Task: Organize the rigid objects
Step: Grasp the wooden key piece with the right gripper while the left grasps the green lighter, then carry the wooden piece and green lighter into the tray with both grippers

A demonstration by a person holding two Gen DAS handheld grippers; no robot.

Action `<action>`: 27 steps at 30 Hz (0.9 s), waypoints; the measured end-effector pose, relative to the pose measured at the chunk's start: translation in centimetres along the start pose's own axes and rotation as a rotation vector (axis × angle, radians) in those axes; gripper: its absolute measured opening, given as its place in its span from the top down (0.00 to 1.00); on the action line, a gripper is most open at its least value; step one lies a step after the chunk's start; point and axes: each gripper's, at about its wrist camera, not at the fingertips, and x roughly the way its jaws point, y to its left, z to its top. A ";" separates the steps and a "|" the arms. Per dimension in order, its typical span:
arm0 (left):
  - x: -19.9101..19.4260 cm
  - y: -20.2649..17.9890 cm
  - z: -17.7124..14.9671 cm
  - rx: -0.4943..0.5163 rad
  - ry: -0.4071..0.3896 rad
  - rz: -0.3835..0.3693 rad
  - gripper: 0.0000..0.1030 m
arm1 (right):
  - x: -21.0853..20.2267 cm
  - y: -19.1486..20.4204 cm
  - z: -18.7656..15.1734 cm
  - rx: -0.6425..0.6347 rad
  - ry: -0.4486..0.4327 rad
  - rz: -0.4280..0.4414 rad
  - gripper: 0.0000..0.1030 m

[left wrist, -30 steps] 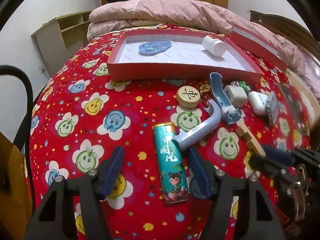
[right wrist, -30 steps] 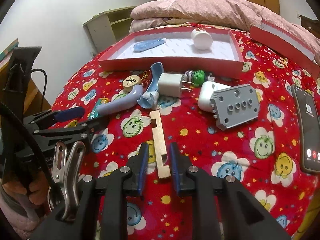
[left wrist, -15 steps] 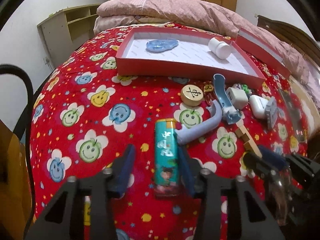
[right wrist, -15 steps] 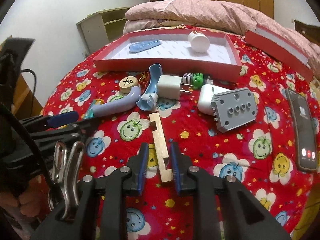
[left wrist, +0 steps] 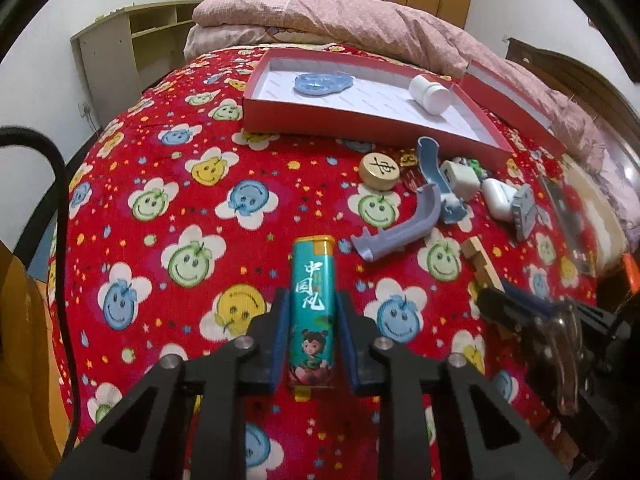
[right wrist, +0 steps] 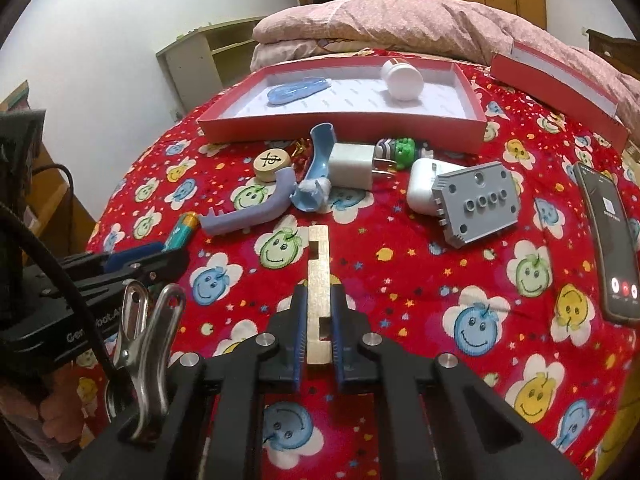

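My left gripper is shut on a teal lighter with a cartoon girl on it, held above the red quilt. My right gripper is shut on a notched wooden block. A red tray at the back holds a blue flat piece and a white jar. In the right wrist view the tray shows the same two things. Loose on the quilt lie a wooden chess disc, a lilac curved piece, a blue curved piece, a white charger and a grey block.
A phone lies at the right. A red box lid rests behind the tray. A white earbud case and a green toy sit among the loose items. A pink duvet and a shelf unit are behind.
My left gripper closed on the teal lighter and lifted it. My right gripper, closed on the wooden block throughout, moved slightly forward along it.
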 end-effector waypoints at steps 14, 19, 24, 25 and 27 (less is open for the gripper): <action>-2.8 0.0 -0.3 0.004 -0.046 -0.052 0.77 | -1.8 1.0 -0.3 -0.010 -0.027 0.054 0.88; -3.7 -0.2 0.4 0.005 -0.073 -0.060 0.77 | -2.6 0.7 0.0 -0.001 -0.040 0.099 0.88; -4.3 -0.5 1.7 0.009 -0.096 -0.071 0.77 | -3.4 0.2 0.7 -0.009 -0.058 0.108 0.88; -4.4 -0.7 2.0 0.015 -0.102 -0.069 0.77 | -3.6 0.1 0.9 -0.005 -0.063 0.111 0.88; -4.6 -1.0 2.6 0.026 -0.115 -0.067 0.77 | -3.8 -0.1 1.2 0.004 -0.070 0.117 0.88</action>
